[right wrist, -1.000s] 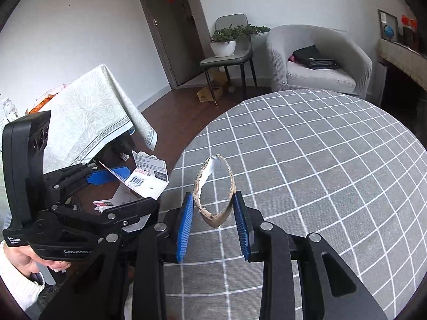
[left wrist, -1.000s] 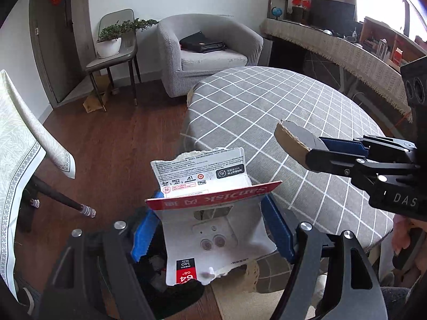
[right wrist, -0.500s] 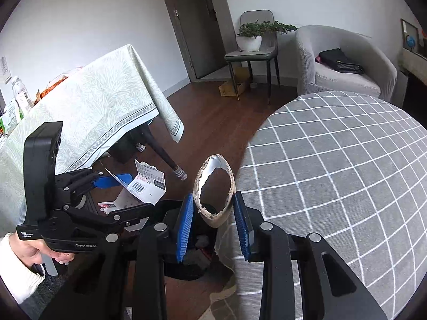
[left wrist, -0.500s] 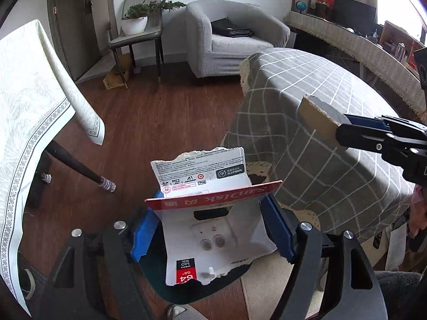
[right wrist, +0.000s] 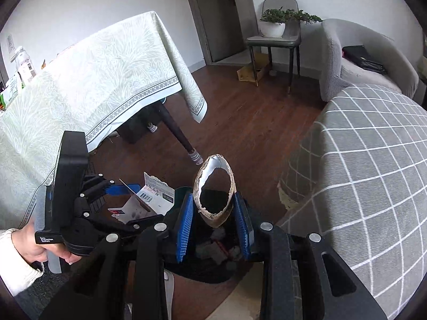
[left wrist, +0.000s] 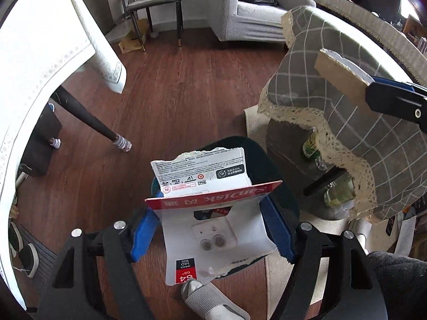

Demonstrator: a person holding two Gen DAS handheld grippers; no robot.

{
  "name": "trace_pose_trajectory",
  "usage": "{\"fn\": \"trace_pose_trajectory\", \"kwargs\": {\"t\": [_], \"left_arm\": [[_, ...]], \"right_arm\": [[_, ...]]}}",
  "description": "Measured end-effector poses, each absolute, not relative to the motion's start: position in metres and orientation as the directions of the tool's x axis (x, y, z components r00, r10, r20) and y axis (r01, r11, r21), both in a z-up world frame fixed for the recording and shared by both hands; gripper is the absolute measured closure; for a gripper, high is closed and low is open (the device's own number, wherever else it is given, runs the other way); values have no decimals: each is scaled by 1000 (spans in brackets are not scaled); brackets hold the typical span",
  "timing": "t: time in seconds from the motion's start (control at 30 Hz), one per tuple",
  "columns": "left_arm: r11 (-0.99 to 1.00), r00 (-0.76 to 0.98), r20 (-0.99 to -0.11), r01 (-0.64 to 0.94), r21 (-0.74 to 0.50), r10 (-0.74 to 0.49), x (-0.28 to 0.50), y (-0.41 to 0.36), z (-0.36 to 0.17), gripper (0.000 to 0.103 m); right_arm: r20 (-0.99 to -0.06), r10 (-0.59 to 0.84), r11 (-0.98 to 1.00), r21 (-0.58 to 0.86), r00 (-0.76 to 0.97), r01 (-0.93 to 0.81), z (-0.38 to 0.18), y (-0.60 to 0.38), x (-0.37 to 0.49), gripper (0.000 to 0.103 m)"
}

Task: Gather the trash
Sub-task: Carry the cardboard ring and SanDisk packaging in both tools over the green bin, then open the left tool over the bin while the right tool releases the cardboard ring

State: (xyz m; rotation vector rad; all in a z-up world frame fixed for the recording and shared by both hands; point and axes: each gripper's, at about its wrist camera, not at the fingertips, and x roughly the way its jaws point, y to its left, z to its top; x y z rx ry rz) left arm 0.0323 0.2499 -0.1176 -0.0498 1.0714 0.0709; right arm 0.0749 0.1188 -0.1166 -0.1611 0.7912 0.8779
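Note:
My left gripper [left wrist: 210, 229] is shut on a torn white and red SanDisk card package [left wrist: 213, 213] and holds it above a dark round trash bin [left wrist: 283, 186] on the floor. My right gripper [right wrist: 214, 226] is shut on a squashed cardboard tube [right wrist: 214, 194] and holds it over the same bin [right wrist: 210, 261], which has scraps inside. The left gripper and its package [right wrist: 149, 200] show at the left of the right wrist view. The tube [left wrist: 341, 66] and a right finger show at the right edge of the left wrist view.
A round table with a grey checked cloth [right wrist: 373, 173] stands right of the bin, with bottles [left wrist: 339, 192] under it. A table with a pale green cloth [right wrist: 80, 85] and dark leg [right wrist: 178, 136] stands left. A foot in a grey slipper [left wrist: 210, 301] is near the bin.
Both grippers have moved off the checked table, left and down, to above the trash bin. Each still holds its piece of trash.

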Motion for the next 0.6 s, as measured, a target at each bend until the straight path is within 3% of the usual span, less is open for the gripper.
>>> {"fn": "trace_pose_trajectory", "kwargs": {"t": [0.27, 0.6], "left_arm": [[997, 373, -928, -63, -38, -12, 28, 263, -150, 20], [992, 446, -895, -112, -65, -8, 20, 281, -135, 18]], "right_arm": [[-733, 595, 632, 173, 330, -755, -147, 156, 75, 72], [-793, 546, 637, 186, 269, -748, -178, 180, 85, 72]]}}
